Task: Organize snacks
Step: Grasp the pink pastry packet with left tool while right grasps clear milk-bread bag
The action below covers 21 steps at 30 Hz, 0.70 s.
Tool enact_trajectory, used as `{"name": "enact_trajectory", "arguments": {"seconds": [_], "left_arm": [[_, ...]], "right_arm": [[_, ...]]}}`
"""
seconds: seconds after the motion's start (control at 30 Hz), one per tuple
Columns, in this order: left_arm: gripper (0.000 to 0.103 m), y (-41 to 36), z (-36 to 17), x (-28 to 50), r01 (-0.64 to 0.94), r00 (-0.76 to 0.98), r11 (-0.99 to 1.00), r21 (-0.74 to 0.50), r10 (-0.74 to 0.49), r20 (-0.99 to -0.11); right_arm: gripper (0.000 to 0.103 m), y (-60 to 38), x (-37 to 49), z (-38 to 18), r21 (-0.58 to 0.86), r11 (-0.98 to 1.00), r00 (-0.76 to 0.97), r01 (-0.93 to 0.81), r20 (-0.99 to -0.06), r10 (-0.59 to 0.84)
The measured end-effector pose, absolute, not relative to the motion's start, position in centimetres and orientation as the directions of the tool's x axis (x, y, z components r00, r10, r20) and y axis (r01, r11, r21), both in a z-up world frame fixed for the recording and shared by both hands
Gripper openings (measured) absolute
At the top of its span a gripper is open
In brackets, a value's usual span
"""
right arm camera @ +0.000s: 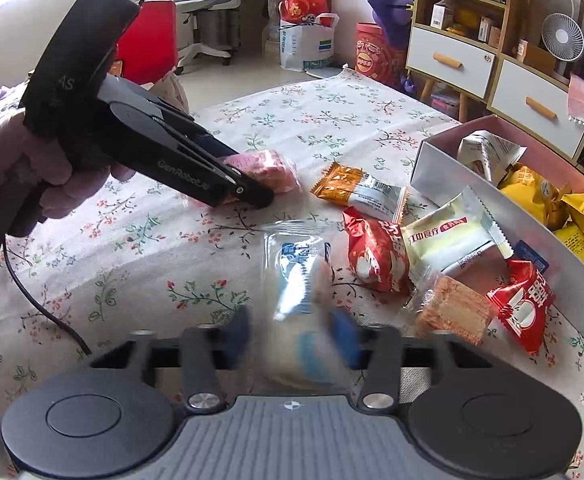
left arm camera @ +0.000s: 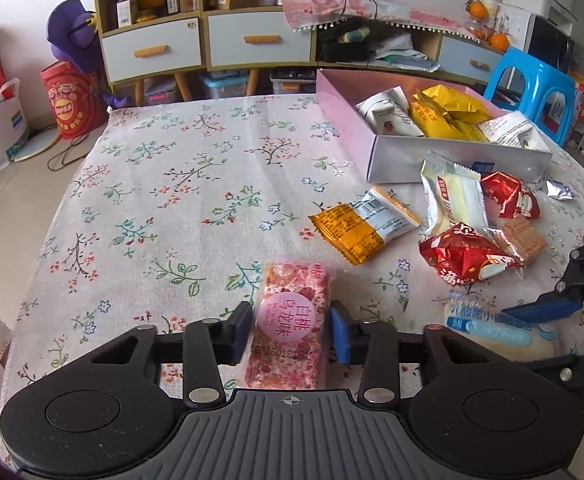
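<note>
My left gripper (left arm camera: 291, 330) is shut on a pink snack bar (left arm camera: 290, 320) low over the flowered tablecloth; it also shows in the right wrist view (right arm camera: 270, 166). My right gripper (right arm camera: 292, 338) is shut on a clear packet with blue print (right arm camera: 298, 284), which the left wrist view shows on the table (left arm camera: 492, 330). A pink-and-white box (left arm camera: 452, 156) at the far right holds yellow and white packets. Loose beside it lie an orange-and-white packet (left arm camera: 362, 224), a pale green packet (left arm camera: 452, 200), two red packets (left arm camera: 466, 258) and a clear-wrapped brown wafer (left arm camera: 520, 238).
The flowered tablecloth (left arm camera: 164, 208) covers the table's left and middle. A shelf unit with drawers (left arm camera: 212, 40) stands beyond the far edge. A blue stool (left arm camera: 532, 88) stands at the right. The left gripper's cable (right arm camera: 40, 304) trails over the near left of the table.
</note>
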<state>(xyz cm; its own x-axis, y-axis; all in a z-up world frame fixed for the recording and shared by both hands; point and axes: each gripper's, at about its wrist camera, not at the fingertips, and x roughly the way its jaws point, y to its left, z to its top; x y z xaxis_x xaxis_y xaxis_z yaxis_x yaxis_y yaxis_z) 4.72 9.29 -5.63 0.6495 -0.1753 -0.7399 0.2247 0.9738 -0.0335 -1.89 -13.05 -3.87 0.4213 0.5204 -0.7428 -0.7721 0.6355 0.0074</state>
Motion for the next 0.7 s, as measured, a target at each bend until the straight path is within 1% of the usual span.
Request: {"name": "enact_trajectory", "arguments": {"seconds": [0.07, 0.23, 0.7], "left_arm": [[0.031, 9.3, -5.5, 4.8, 0.215, 0.649, 0.976, -0.046, -0.177, -0.74], [0.03, 9.8, -5.2, 4.8, 0.177, 0.652, 0.981, -0.082, -0.179, -0.736], [0.029, 10.0, -3.3, 5.0, 0.132, 0.689, 0.983, -0.126, -0.182, -0.701]], "right_arm": [[0.02, -13.0, -2.0, -3.7, -0.001, 0.635, 0.425, -0.772, -0.744, 0.515], [0.012, -13.2, -2.2, -3.2, -0.006, 0.643, 0.443, -0.766, -0.729, 0.521], [0.01, -13.6, -1.9, -1.6, 0.031, 0.656, 0.46, -0.754, -0.689, 0.561]]}}
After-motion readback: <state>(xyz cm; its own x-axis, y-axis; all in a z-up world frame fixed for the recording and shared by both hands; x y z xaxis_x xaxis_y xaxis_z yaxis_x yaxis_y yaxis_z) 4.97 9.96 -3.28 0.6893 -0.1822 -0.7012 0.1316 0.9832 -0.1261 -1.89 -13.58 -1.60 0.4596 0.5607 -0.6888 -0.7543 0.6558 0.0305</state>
